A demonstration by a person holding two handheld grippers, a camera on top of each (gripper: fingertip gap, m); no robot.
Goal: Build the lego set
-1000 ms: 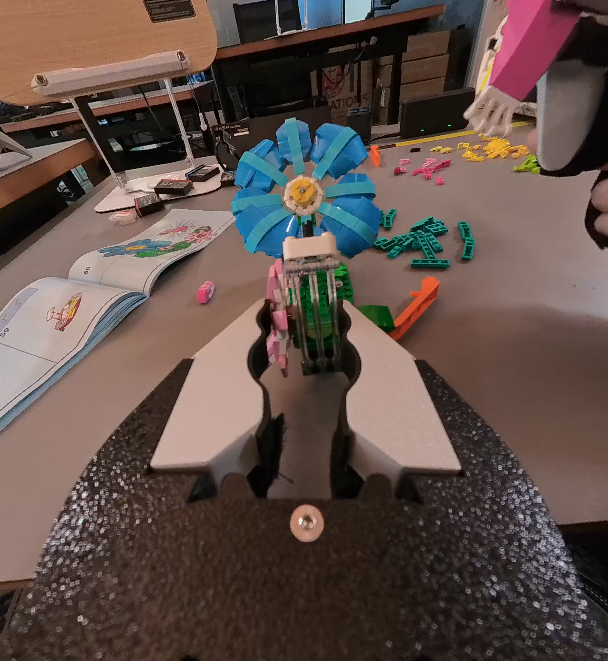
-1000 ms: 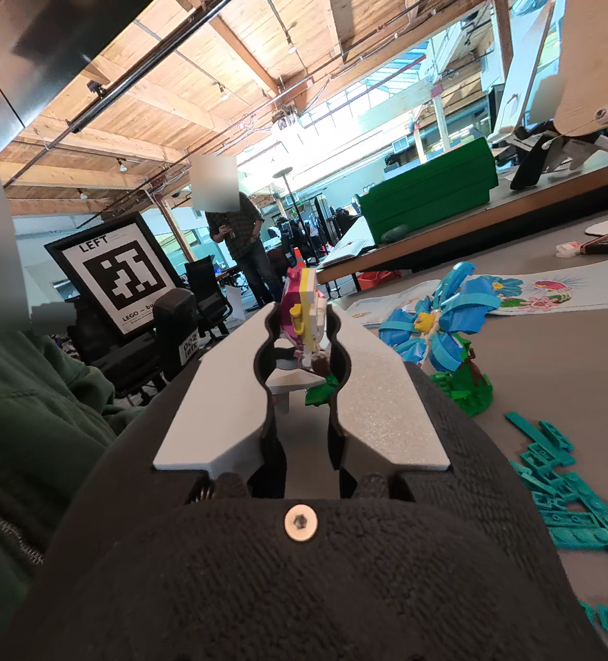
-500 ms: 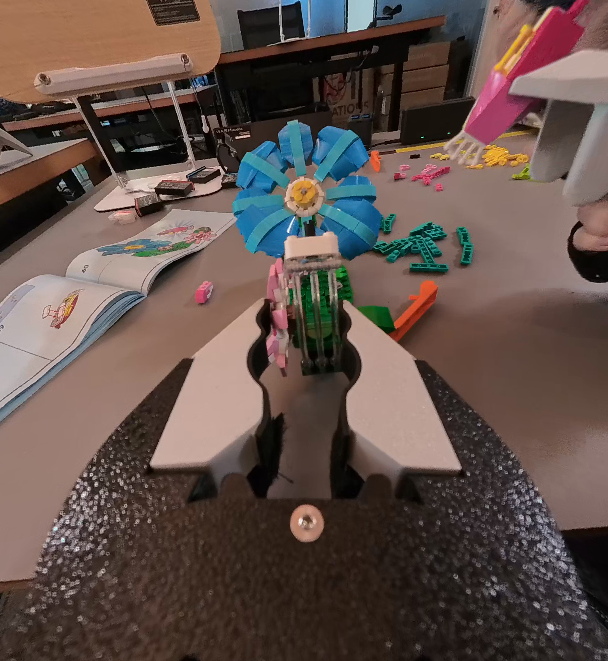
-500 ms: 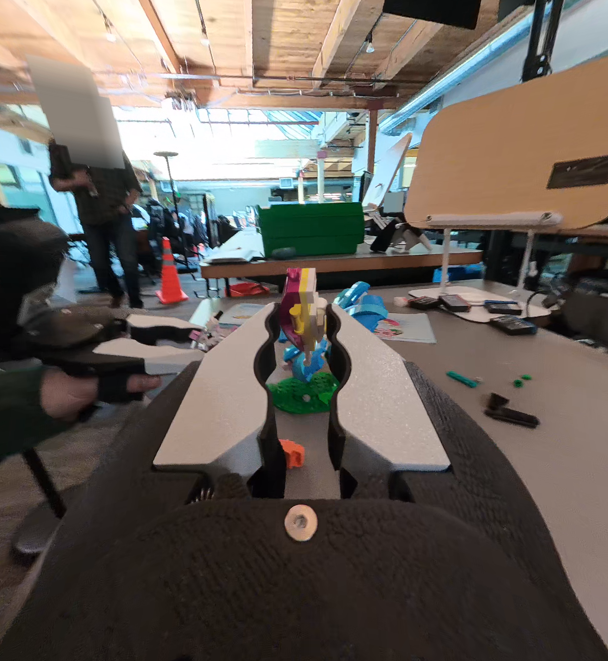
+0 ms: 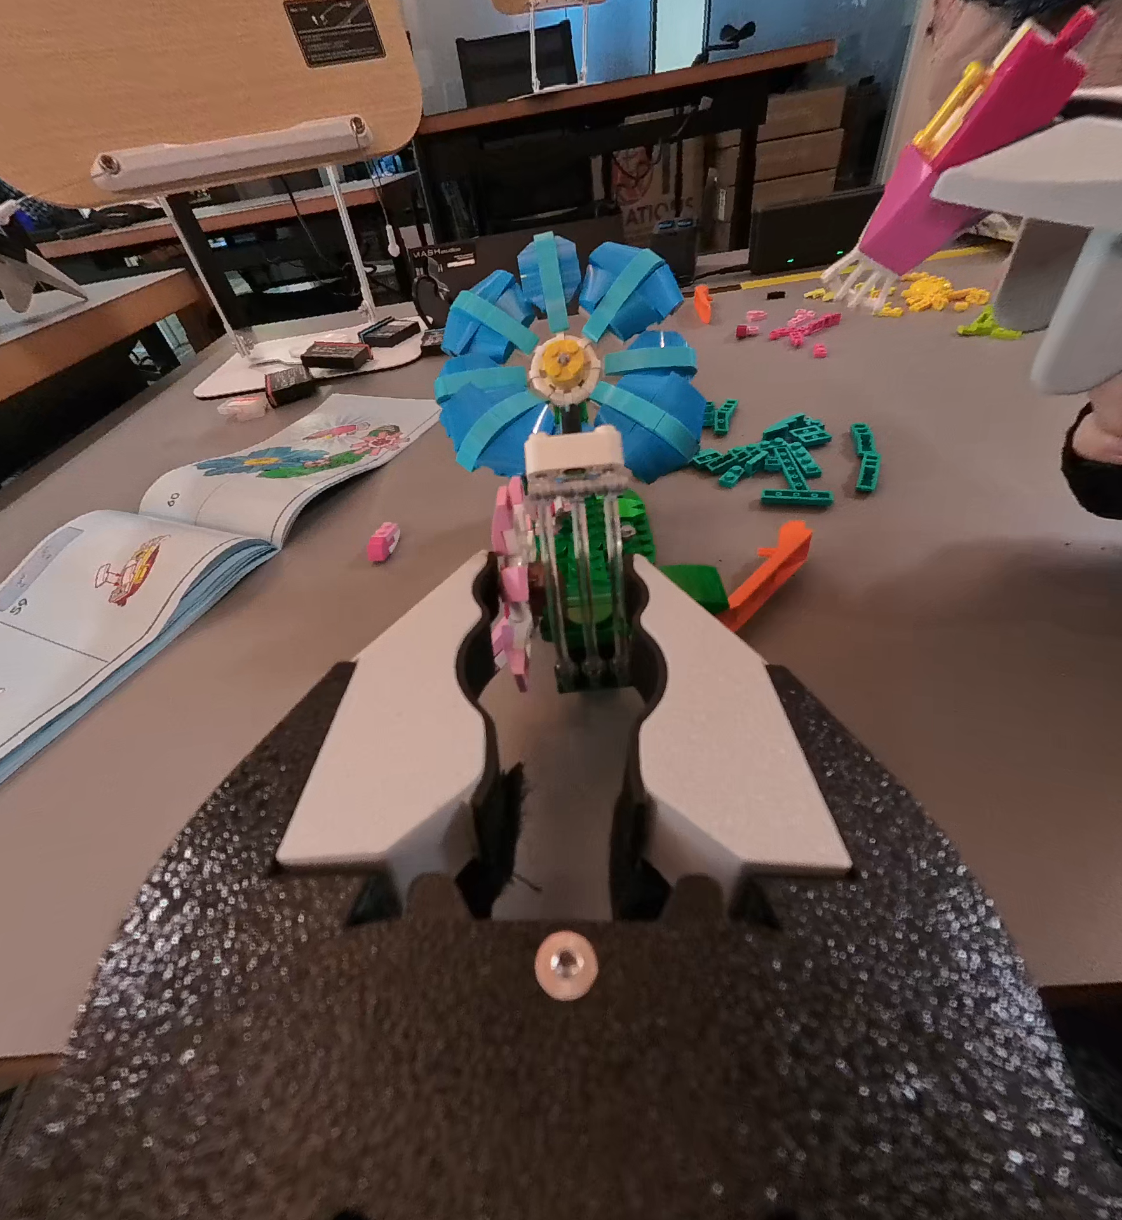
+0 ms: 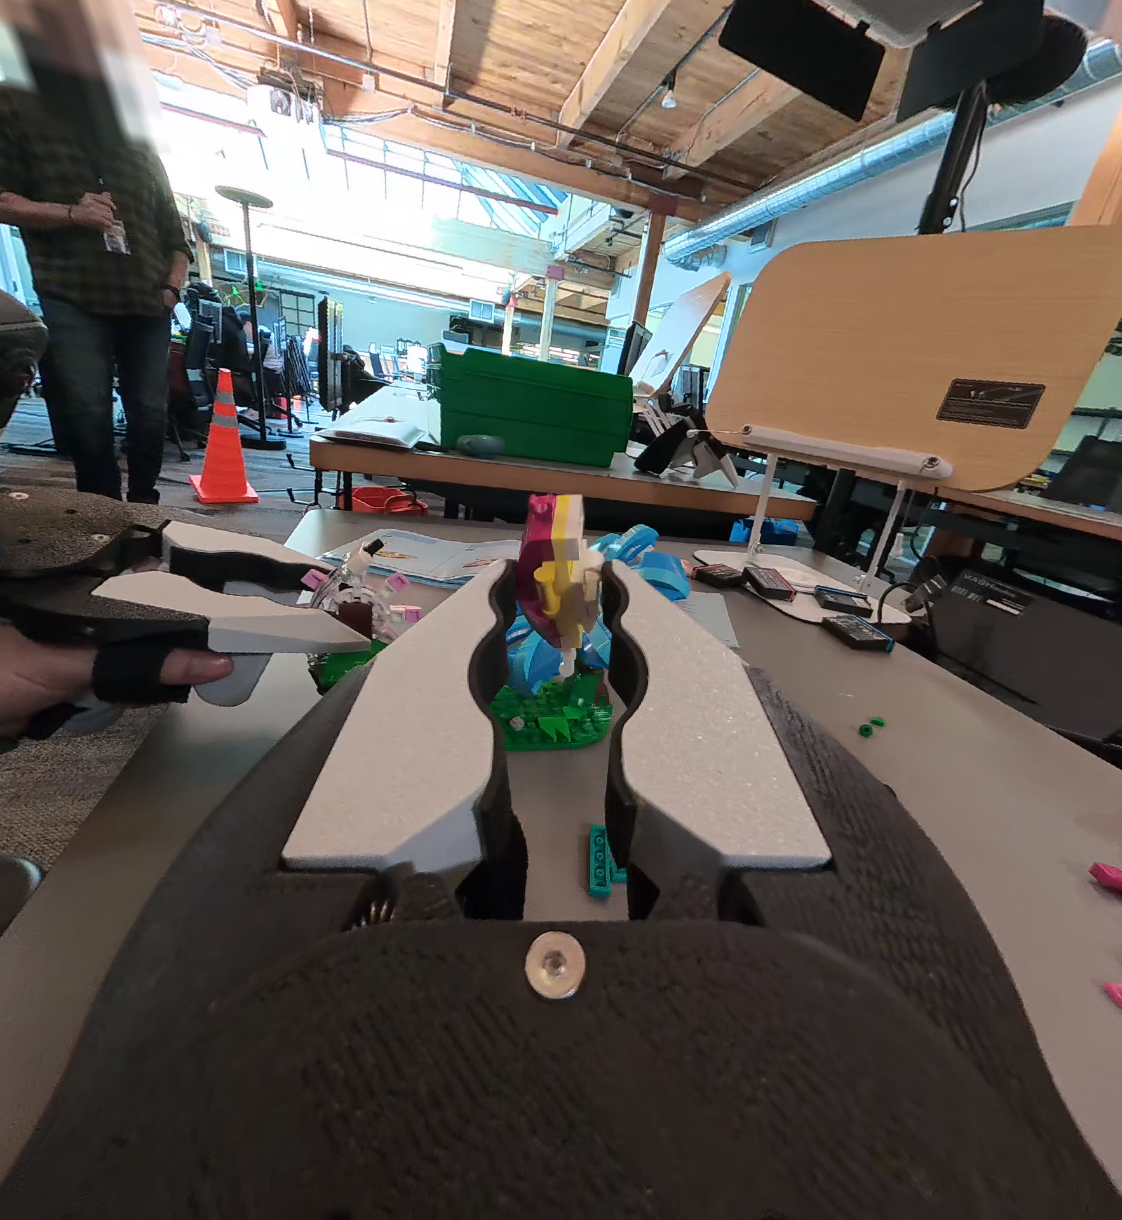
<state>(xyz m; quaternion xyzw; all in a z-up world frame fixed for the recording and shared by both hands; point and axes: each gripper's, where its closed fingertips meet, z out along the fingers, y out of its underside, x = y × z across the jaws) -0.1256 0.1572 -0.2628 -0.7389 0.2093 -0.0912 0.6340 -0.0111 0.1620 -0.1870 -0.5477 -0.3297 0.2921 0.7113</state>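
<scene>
1. Two grippers in view, each clamped on a small lego sub-build above the grey worktop [image 5: 941, 660].
2. Left gripper [image 5: 561, 614], lower centre of the left wrist view: fingers narrow, pinching a clear-ribbed piece [image 5: 581, 561] with a white cap and pink petals on its left side.
3. Right gripper [image 6: 555, 594], centre of the right wrist view: fingers narrow, gripping a magenta, yellow and white piece [image 6: 555, 568] held upright.
4. Same magenta piece [image 5: 954, 158] seen at upper right of the left wrist view, tilted, with white prongs at its lower end, raised well above the worktop.
5. Blue flower [image 5: 565, 356] standing upright on a green base [image 6: 548, 719], just beyond the left gripper's tips at frame centre; yellow and white hub facing the left camera.
6. Open instruction booklet [image 5: 116, 574] lying at left of the left wrist view; lone pink brick [image 5: 383, 541] between it and the flower.
7. Orange piece [image 5: 769, 574] just right of the green base; teal bricks [image 5: 783, 455] scattered farther right; pink bits [image 5: 789, 327] and yellow bits [image 5: 928, 294] toward the upper right.
8. Wooden board on a stand [image 5: 169, 86] at upper left; small black boxes [image 5: 337, 356] on its white foot.
9. Right wrist view: green crate [image 6: 532, 409] on a far table, orange cone [image 6: 225, 442] at left, standing person [image 6: 83, 264] at upper left.
</scene>
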